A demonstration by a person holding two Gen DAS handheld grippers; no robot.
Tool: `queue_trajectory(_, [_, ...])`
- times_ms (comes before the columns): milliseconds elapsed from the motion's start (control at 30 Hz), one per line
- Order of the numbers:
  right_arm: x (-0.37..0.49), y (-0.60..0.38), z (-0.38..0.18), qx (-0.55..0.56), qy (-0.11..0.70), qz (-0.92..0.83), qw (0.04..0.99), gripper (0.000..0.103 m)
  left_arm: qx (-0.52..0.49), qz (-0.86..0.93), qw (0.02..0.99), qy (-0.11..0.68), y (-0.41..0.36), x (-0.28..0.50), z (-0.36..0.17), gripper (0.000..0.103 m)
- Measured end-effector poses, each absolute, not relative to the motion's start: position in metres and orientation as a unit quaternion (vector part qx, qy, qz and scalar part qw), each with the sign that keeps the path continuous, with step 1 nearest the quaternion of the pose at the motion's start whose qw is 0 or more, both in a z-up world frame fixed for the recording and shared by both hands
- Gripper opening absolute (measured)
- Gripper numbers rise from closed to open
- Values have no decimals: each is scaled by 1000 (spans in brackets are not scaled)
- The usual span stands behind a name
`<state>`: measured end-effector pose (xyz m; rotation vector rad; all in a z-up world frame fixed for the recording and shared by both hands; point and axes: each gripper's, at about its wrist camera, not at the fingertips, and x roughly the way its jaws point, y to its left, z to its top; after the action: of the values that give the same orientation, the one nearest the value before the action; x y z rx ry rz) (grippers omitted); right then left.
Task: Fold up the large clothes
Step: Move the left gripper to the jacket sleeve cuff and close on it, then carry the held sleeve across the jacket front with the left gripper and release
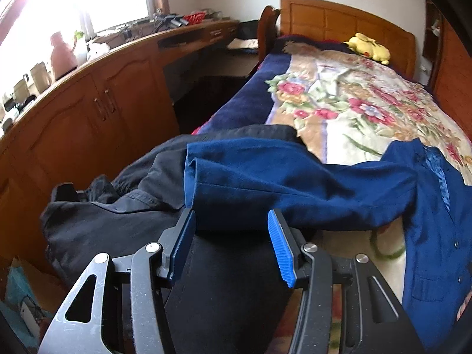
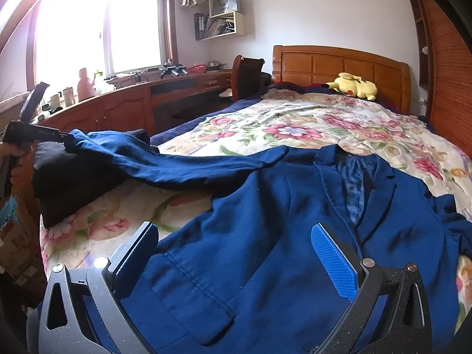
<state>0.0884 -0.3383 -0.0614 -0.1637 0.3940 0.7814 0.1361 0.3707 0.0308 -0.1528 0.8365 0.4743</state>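
Note:
A blue jacket (image 2: 295,194) lies face up on the floral bedspread (image 2: 295,126), collar toward the headboard. Its long sleeve (image 2: 183,165) stretches out to the left, raised over a heap of black clothing (image 2: 67,183). At the far left a hand holds my left gripper (image 2: 66,137), shut on the sleeve's end. In the left wrist view the left gripper (image 1: 231,218) has its blue pads on either side of dark cloth, under the sleeve (image 1: 280,183), with the black clothing (image 1: 118,221) to the left. My right gripper (image 2: 234,230) hovers open and wide over the jacket's front.
A wooden cabinet and desk (image 1: 88,112) with bottles and clutter run along the bed's left side. A chair (image 2: 247,76) stands by the wooden headboard (image 2: 339,65). A yellow plush toy (image 2: 354,87) lies at the bed's head. Cardboard boxes (image 2: 14,250) sit low at the left.

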Motion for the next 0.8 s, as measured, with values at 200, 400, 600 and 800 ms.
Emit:
queue_trajectory(200, [89,-340,-63,-66,196,384,900,103,-82,214,890,394,367,141,37,2])
queue_trajectory(400, [95,-351,-62,-56,196,368,907,103,-30,200,910,363,330,158,68,0])
queue_trajectory(600, [95,-356,-62,-45,197,356,913,103,-17,220,898,380,335,166,81,13])
queue_trajectory(800, [86,-348,-65,-53,196,358,911,103,-58,249,874,412,370,163,59,58])
